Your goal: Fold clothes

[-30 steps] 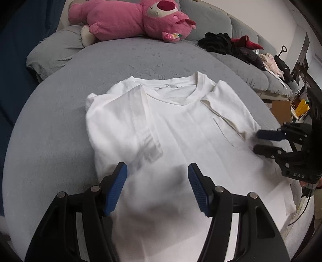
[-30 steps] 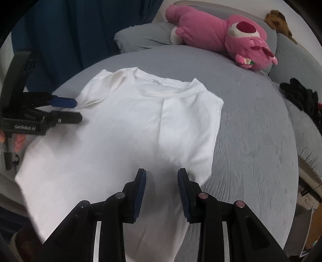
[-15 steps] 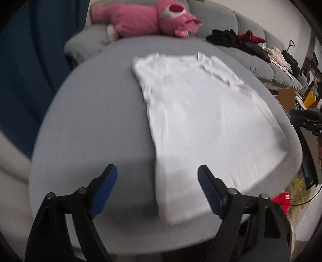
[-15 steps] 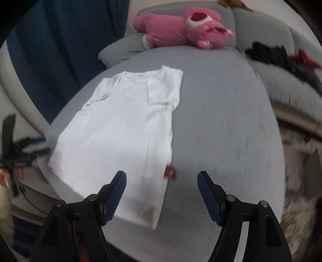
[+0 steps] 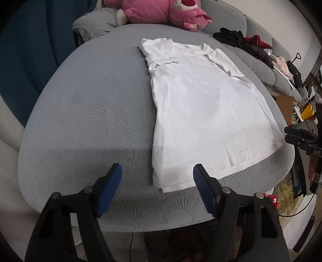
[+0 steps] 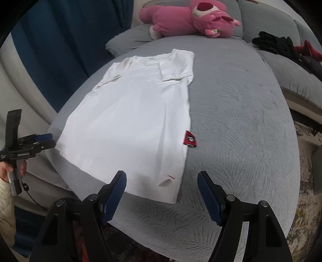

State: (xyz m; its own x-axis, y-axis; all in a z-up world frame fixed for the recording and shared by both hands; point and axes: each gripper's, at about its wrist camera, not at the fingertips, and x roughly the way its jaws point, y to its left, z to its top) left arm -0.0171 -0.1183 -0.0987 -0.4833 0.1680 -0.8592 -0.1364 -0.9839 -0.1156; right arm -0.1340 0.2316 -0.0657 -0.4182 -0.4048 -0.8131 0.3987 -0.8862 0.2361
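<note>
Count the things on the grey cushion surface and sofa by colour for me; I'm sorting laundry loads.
White: 1, the T-shirt
Pink: 1, the plush toy
Black: 1, the clothes pile
Red: 1, the garment beside that pile
Total: 4

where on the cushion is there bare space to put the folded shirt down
Bare grey cushion lies wide on the shirt's left in the left wrist view, and on its other side past the red tag. The back is crowded: pink plush, dark clothes.

"das" on the right claw (image 5: pixel 289 134) body
</note>
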